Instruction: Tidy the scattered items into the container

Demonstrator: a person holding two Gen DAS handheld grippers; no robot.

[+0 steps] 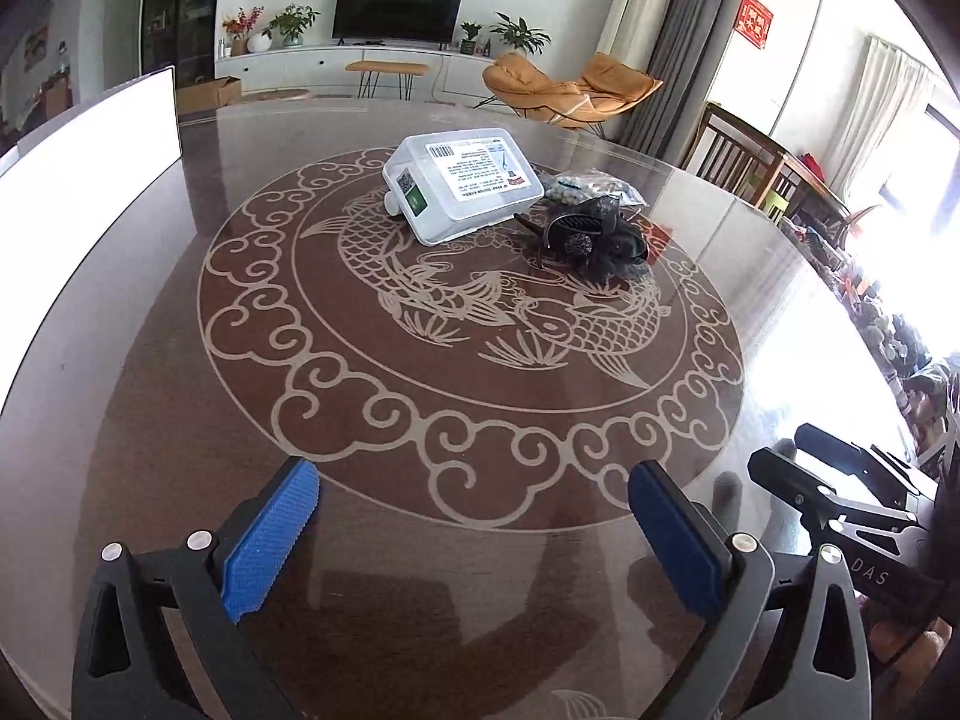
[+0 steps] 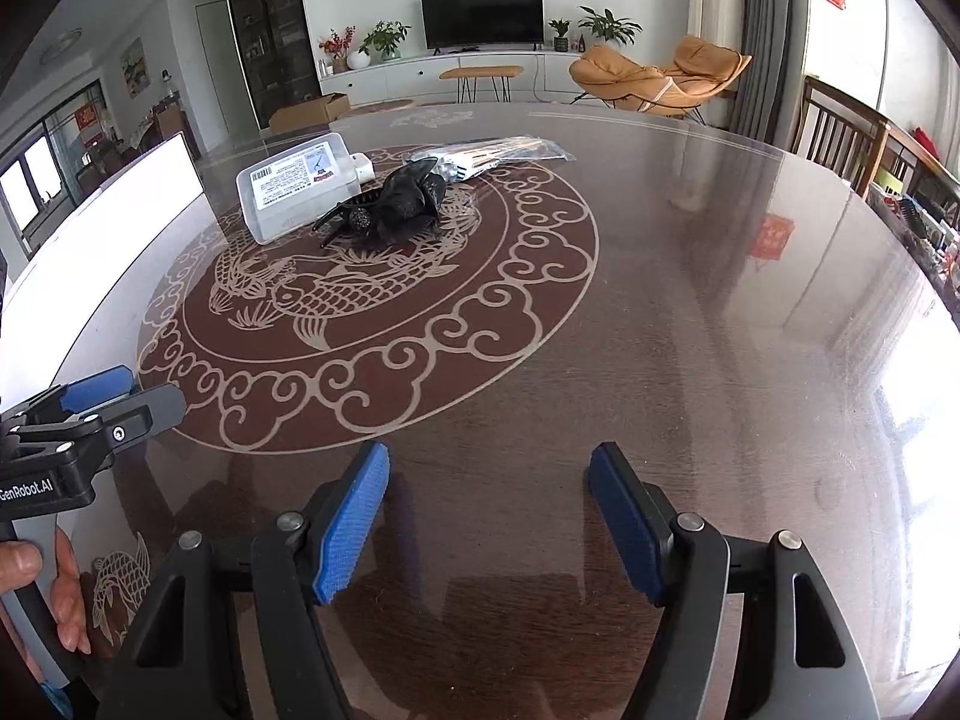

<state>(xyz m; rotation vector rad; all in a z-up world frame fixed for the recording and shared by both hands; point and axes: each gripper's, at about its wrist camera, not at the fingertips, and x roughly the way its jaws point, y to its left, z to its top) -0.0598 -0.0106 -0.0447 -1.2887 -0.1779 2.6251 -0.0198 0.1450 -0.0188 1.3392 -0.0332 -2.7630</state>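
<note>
Plainly, "GenRobot.AI" marks the left gripper [image 2: 129, 396]; "DAS" the right gripper [image 1: 780, 456].

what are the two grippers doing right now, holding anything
Left gripper: open, holding nothing, above the table.
Right gripper: open, holding nothing.

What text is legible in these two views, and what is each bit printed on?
"DAS": on the right hand-held gripper body, seen at the left wrist view's right edge.
"GenRobot.AI": on the left hand-held gripper body, seen at the right wrist view's left edge.
White label on the clear plastic box: barcode, QR code and print, too small to read.
Red wall hanging by the window: gold characters, too blurred to read.
</note>
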